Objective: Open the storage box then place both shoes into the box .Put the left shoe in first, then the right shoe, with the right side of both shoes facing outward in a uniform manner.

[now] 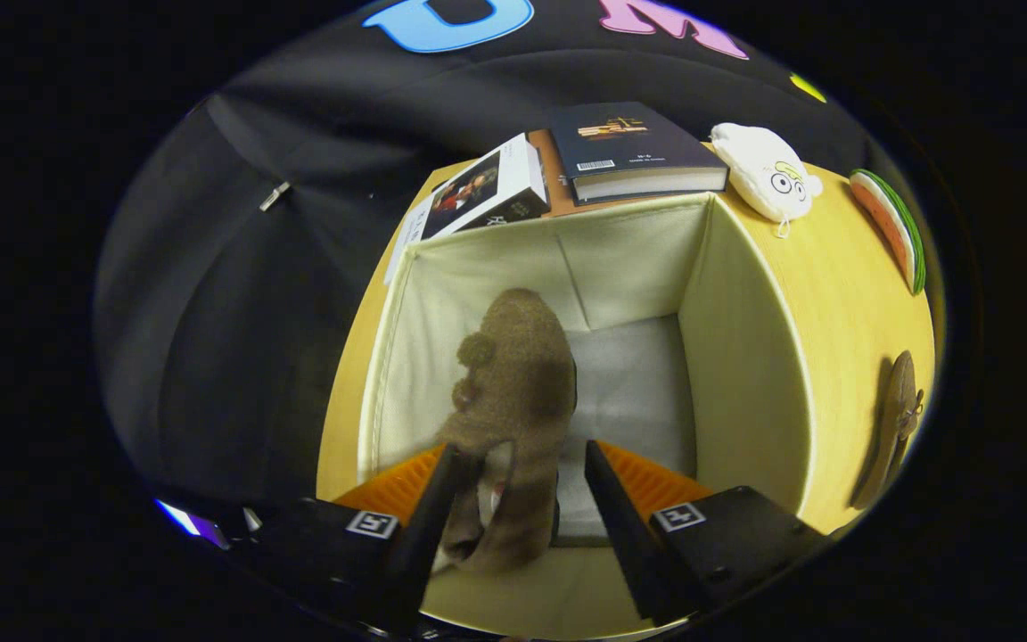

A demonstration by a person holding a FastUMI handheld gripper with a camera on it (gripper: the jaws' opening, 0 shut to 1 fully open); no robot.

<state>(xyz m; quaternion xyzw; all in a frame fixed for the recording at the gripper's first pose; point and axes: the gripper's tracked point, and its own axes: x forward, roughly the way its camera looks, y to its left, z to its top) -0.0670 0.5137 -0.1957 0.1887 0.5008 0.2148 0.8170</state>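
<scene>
I look down into the open cream fabric storage box (pixel 745 357) on the wooden table. One brown fuzzy shoe (pixel 518 374) stands inside it near the left wall, toe pointing away from me and heel between my fingers. My gripper (pixel 522 499) is open: the left finger (pixel 442 508) lies against the shoe's heel side, while the right finger (pixel 612 508) stands clear of it with a strip of grey box floor showing between them. The second brown shoe (pixel 899 419) lies on the table outside the box, to its right.
Two books (pixel 629 147) (pixel 482 192) lie on the table just behind the box. A white plush pouch (pixel 768 178) and a watermelon-slice toy (pixel 892 227) sit at the back right. The box's right half shows a bare grey floor (pixel 634 383).
</scene>
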